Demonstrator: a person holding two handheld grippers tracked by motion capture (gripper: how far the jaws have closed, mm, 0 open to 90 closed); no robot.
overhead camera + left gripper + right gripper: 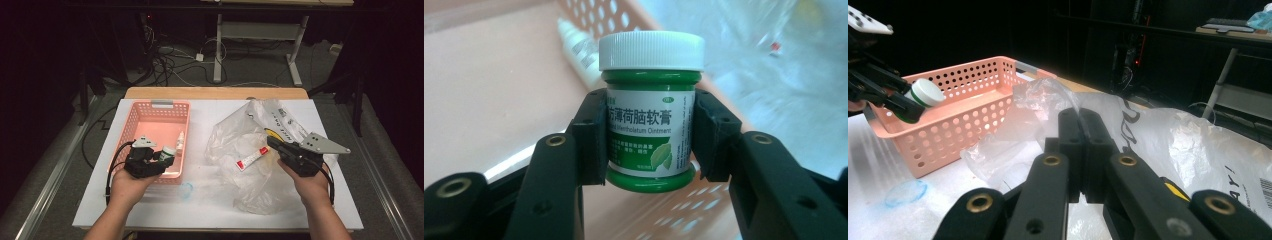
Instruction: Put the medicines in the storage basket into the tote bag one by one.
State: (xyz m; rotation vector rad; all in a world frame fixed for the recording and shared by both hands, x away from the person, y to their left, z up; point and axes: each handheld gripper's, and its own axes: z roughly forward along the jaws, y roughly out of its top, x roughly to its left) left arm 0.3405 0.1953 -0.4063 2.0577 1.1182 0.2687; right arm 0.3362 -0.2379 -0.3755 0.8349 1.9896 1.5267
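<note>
Left gripper (650, 145) clamps small green ointment jar with white screw cap (651, 107), pads on label sides, jar upright between jaws. Jar held over near right corner of pink perforated plastic basket (150, 112). Small white dropper bottle (180, 142) lies inside basket by right wall. Right gripper (1080, 150) clenched, jaws pressed together, nothing between; hovers over crumpled clear plastic bag (250, 150). Red-and-white tube (251, 158) lies in bag.

My table (150, 200) is brightly lit from above against a dark room; the plastic bag (250, 145) glares, and my left view's background blurs.
</note>
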